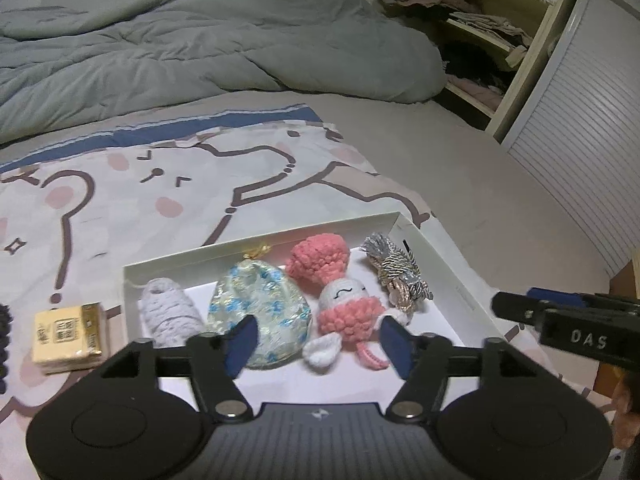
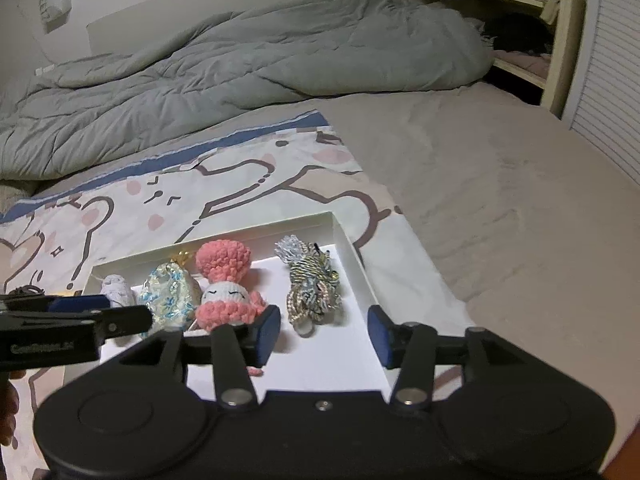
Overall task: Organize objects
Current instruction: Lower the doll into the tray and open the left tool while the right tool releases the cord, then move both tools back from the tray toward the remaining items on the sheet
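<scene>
A shallow white box [image 1: 256, 246] [image 2: 352, 248] lies on a patterned cloth on the bed. In it lie a pale knitted roll [image 1: 168, 312] [image 2: 116, 290], a blue-flowered satin pouch [image 1: 260, 308] [image 2: 170, 294], a pink and white crochet doll [image 1: 340, 300] [image 2: 226, 290] and a silver-gold cord bundle [image 1: 400, 276] [image 2: 314, 286]. My left gripper [image 1: 318, 340] is open and empty, just above the box's near part. My right gripper [image 2: 323, 334] is open and empty, near the cord bundle; it also shows at the right edge of the left wrist view [image 1: 560, 320].
A yellow packet [image 1: 70, 334] lies on the cloth [image 1: 160, 200] left of the box, with a dark object [image 1: 4, 344] at the far left edge. A grey duvet [image 1: 200, 48] is bunched at the back. An open wardrobe [image 1: 492, 40] stands at the right.
</scene>
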`<state>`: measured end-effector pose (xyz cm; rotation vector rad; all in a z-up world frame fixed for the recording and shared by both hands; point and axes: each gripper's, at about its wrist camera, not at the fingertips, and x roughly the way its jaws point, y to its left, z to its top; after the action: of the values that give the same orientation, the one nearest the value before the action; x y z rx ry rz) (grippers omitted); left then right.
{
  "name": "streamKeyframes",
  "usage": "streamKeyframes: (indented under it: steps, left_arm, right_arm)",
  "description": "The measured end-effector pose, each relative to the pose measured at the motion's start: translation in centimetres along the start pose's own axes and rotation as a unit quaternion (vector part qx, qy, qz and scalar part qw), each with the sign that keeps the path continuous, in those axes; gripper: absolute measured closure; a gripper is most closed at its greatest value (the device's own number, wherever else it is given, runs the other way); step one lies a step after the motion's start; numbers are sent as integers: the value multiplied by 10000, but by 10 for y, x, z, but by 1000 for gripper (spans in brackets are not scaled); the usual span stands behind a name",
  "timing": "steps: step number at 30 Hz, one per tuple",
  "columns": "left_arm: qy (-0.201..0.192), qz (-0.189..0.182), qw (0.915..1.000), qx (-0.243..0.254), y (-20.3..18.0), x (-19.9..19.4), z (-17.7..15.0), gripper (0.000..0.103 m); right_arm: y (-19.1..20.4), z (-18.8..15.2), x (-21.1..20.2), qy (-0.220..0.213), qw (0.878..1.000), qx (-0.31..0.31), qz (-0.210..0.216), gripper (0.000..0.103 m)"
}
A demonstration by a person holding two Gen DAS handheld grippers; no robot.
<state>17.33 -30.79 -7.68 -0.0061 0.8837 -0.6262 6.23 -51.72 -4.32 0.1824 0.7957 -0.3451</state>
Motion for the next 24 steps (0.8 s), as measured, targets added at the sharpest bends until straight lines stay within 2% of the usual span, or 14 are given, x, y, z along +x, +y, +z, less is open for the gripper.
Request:
streamKeyframes:
  steps: [2,5,8,20,24]
  left_arm:
    - [9,124,9999,30,2,-7,-3,16]
    - [26,276,9996,75,6,-15,-5,5]
    - [-50,429,9989,181,8,-25,-7,1]
    - [-194,660,9973,249,17,-54,-14,0]
    - [-248,673,9973,187,21,-62,-15,0]
  right_arm:
    - [-3,-1,-7,-23,10000,54,-27,51]
    - [-5,-3,-18,-88,9999,91,-67,41]
    - [-4,-6,-28,-173,9998,39,-93,33]
    - [8,-14,-56,-367,9989,-193,-207,1]
    - [16,-17,-59,-325,9983,-349,-344,0]
